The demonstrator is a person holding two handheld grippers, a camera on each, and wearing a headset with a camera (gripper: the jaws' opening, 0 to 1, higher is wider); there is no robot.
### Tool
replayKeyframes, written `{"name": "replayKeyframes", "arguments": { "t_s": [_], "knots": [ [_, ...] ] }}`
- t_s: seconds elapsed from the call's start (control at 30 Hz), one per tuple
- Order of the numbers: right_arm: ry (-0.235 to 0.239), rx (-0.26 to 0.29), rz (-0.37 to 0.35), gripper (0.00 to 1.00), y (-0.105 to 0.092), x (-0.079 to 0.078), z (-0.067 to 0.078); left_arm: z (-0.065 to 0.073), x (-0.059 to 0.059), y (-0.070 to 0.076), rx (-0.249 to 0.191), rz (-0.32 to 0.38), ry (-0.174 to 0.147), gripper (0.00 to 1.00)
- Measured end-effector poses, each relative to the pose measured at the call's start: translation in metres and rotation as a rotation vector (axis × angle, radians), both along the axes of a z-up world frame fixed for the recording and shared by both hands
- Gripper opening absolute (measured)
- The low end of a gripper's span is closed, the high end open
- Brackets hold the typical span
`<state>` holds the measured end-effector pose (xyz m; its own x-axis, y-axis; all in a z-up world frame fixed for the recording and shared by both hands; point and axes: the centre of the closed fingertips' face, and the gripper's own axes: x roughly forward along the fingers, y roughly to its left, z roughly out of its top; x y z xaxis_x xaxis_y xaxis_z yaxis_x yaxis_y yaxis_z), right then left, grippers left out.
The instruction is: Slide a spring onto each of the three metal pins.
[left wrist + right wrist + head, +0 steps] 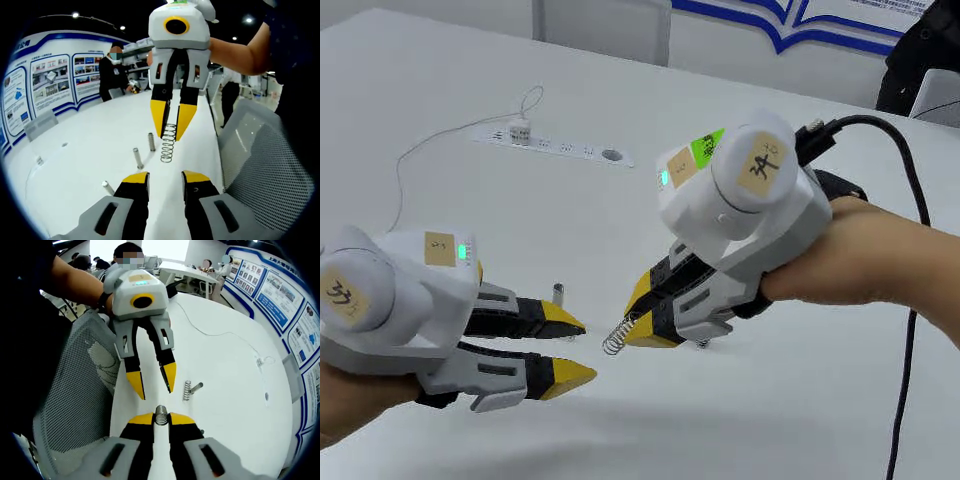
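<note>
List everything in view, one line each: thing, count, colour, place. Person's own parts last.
Flat table: one, white, the work surface.
Short metal pins: three, silver, in a row on the table; the farthest looks ridged, maybe carrying a spring already.
Coiled wire spring: one, silver, clamped by the right gripper.
Power strip: one, white, far across the table, thin white cable attached.
Mesh chair: one, grey, beside the table.
Black cable: one, trailing from the right gripper.
Left gripper: one, white, yellow-tipped jaws open.
Right gripper: one, white, jaws shut on the spring.
Forearm: one, behind the right gripper.

The right tool (171,135) grips a spring (168,147) — three metal pins (137,158) just beside.
</note>
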<state>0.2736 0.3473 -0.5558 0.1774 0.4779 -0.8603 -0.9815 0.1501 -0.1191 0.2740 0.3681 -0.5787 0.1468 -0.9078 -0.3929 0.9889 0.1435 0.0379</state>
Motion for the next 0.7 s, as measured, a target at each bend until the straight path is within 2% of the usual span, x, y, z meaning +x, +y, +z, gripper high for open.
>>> {"name": "replayKeyframes", "arguments": {
  "t_s": [0.37, 0.7],
  "knots": [
    [-0.022, -0.028, -0.051, 0.12, -0.024, 0.017, 0.005, 0.009, 0.007, 0.018, -0.035, 0.077, 0.009, 0.37],
    [-0.042, -0.083, -0.096, 0.12, -0.044, 0.043, 0.002, 0.011, 0.012, 0.038, -0.05, 0.143, 0.017, 0.42]
  ]
}}
